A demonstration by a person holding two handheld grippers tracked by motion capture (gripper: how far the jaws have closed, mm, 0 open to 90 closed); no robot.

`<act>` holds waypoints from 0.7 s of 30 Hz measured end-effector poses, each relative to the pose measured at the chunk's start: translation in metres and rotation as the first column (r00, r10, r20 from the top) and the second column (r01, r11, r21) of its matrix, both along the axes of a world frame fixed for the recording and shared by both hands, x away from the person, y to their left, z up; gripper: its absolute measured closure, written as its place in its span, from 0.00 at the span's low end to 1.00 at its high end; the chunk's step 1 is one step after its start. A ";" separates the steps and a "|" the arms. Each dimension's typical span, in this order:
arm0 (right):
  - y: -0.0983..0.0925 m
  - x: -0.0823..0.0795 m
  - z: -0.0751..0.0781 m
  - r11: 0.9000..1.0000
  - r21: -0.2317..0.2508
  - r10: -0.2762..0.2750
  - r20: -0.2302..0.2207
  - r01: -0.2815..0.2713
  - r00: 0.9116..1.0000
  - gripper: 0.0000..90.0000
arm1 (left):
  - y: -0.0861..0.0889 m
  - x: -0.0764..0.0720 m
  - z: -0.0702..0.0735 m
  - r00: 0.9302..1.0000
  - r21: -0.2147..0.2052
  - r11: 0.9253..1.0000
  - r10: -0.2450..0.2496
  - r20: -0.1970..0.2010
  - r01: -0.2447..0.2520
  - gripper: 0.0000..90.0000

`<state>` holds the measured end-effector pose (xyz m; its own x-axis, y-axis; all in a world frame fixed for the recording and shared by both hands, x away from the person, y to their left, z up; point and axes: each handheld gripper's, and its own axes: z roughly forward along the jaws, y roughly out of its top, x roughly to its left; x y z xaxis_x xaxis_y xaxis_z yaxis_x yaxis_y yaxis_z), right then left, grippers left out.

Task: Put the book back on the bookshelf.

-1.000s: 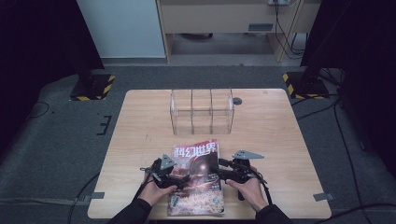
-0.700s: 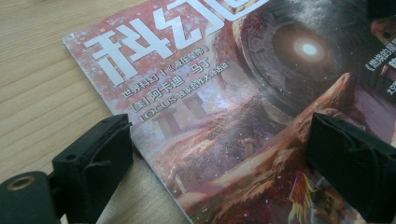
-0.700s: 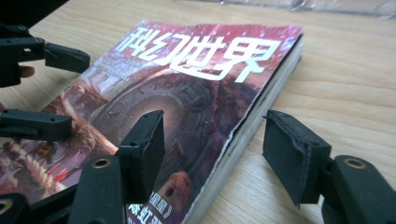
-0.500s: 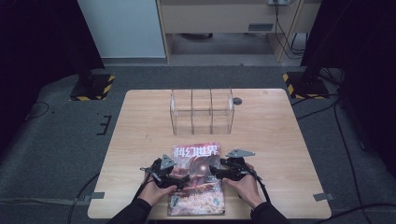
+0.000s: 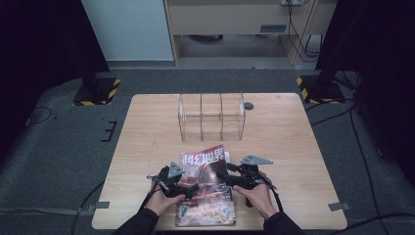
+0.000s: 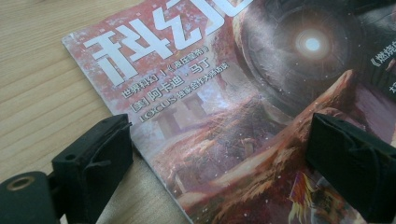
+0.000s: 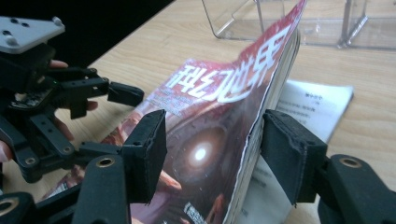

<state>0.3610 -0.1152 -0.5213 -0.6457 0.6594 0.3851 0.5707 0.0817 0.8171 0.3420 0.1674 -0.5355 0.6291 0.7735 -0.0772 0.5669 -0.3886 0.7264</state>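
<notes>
A person sits at a light wooden table [image 5: 293, 147] with a two-jaw gripper in each hand, working on a magazine [image 5: 208, 188] that lies near the table's front edge, between the two hands. Farther back, well apart from it, stands a clear plastic divider rack [image 5: 211, 116] with upright slots, likely the place a magazine would be filed.

The right gripper [image 7: 210, 154] has the magazine's free edge between its two black jaws: one jaw lies over the cover, the other is tucked beneath the raised pages. The jaws have just been closing a little, at a middling gap, and the lower pad looks to be touching the page block, though a firm squeeze cannot be confirmed. This side is lifted off a loose white printed sheet [image 7: 313, 105] beneath it, seemingly to get a grip for picking it up.

The left gripper [image 6: 219, 158] stands wide, one jaw on the bare wood beside the spine edge and the other over the cover, holding nothing; it appears to steady the magazine against sliding.

The cover is glossy, reddish-brown, with large white Chinese characters and a dark sphere with a glowing centre
</notes>
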 end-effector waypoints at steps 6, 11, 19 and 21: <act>-0.004 -0.004 -0.013 0.998 -0.056 0.024 -0.136 -0.032 0.990 0.49 | 0.000 0.000 0.000 1.000 -0.001 1.000 0.000 0.000 0.000 0.07; 0.000 -0.004 -0.016 0.997 -0.044 0.059 -0.160 -0.067 0.985 0.49 | 0.000 0.000 0.000 1.000 -0.001 1.000 -0.001 0.000 0.001 0.07; 0.004 0.000 -0.021 0.997 -0.044 0.061 -0.132 -0.067 0.989 0.58 | 0.001 0.000 0.000 1.000 -0.004 1.000 -0.006 -0.001 0.006 0.07; 0.003 0.001 -0.021 0.997 -0.053 0.054 -0.134 -0.062 0.990 0.64 | 0.001 0.001 0.000 1.000 -0.005 1.000 -0.008 -0.001 0.008 0.07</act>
